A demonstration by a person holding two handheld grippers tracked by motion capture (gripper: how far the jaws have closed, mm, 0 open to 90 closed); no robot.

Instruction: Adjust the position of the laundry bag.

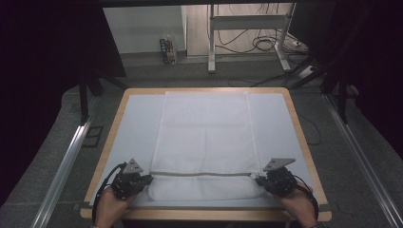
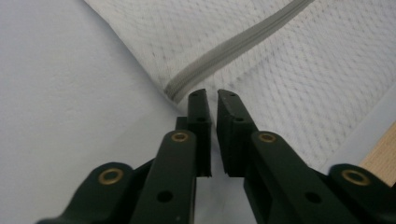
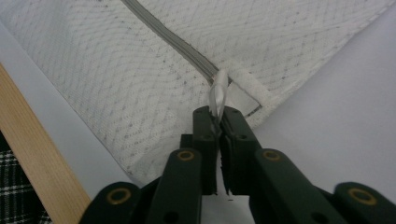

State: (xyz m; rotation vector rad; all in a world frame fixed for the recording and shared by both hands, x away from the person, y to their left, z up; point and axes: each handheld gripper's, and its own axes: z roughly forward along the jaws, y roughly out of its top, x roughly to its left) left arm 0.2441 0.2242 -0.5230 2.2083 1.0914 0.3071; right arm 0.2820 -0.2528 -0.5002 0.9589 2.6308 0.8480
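A white mesh bag lies flat on the pale mat, with a grey zipper running across near its front end. My left gripper sits at the zipper's left end. In the left gripper view its jaws stand a narrow gap apart over the bag's edge, just short of the zipper end, and nothing shows between them. My right gripper is at the zipper's right end. In the right gripper view it is shut on the white pull tab of the zipper.
The pale mat covers a wooden table whose front edge lies just behind both hands. The wooden edge also shows in the right gripper view. Beyond the table are a desk frame, floor cables and a metal rail.
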